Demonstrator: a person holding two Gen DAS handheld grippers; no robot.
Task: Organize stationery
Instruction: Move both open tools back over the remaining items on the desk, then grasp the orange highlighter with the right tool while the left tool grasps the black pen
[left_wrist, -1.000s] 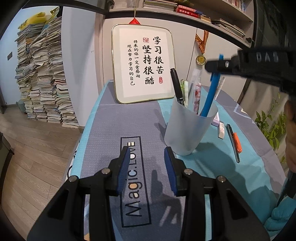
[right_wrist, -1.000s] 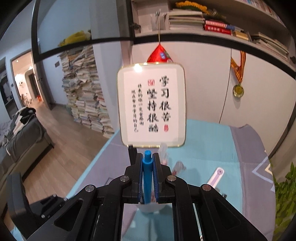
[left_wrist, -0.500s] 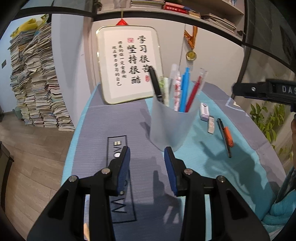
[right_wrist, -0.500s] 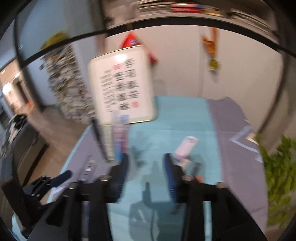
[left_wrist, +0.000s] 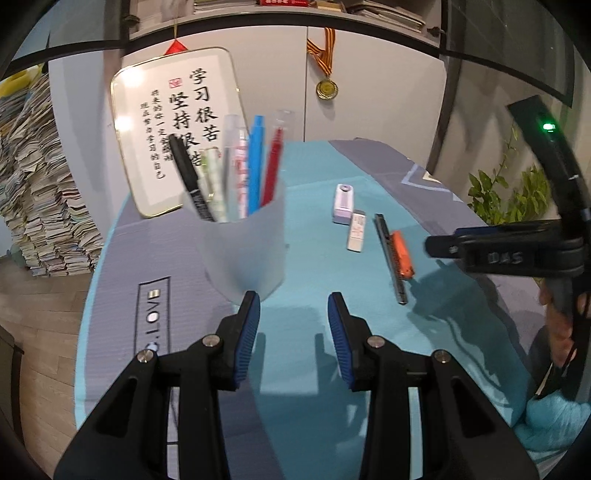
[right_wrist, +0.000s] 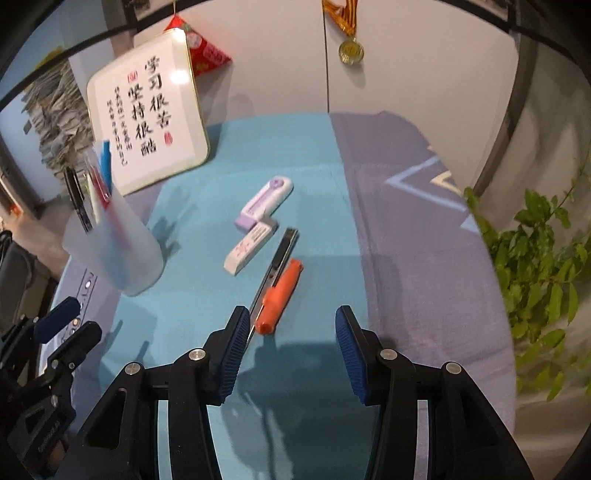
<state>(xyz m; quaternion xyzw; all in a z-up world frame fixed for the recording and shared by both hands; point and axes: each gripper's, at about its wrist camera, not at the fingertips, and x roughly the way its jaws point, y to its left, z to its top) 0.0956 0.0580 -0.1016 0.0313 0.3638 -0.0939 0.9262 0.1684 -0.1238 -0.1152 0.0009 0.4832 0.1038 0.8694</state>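
Nearest the right wrist camera, the right hand-held gripper (right_wrist: 291, 321) stands fairly wide with nothing between its blue pads, tipped down over the tabletop (right_wrist: 317, 369). Just ahead of its left pad lies the orange pen (right_wrist: 279, 296), and touching that pen's side is the dark knife (right_wrist: 275, 269), a long slim cutter lying aslant. Beyond the knife, on the side away from the pen, rests the white eraser (right_wrist: 249, 249), and just past the eraser the lilac tape (right_wrist: 265, 202), a flat correction-tape case; whether these two touch I cannot tell.

Left of the eraser and well apart from it stands the cup (left_wrist: 243, 254), a frosted holder already bearing a black marker (left_wrist: 190, 182), a blue pen (left_wrist: 255, 166), a red pen (left_wrist: 271, 170) and some pale pens. Close to the cup's near side the left hand-held gripper (left_wrist: 293, 314) hovers, its pads set moderately apart and empty.

Behind the cup, a framed sign (left_wrist: 177, 129) leans on the wall, and a medal (left_wrist: 327, 88) hangs to the sign's right.

By my reckoning the task is well advanced: most pens are in the cup, and four loose items beside it remain. The orange pen looks the likeliest next pick.
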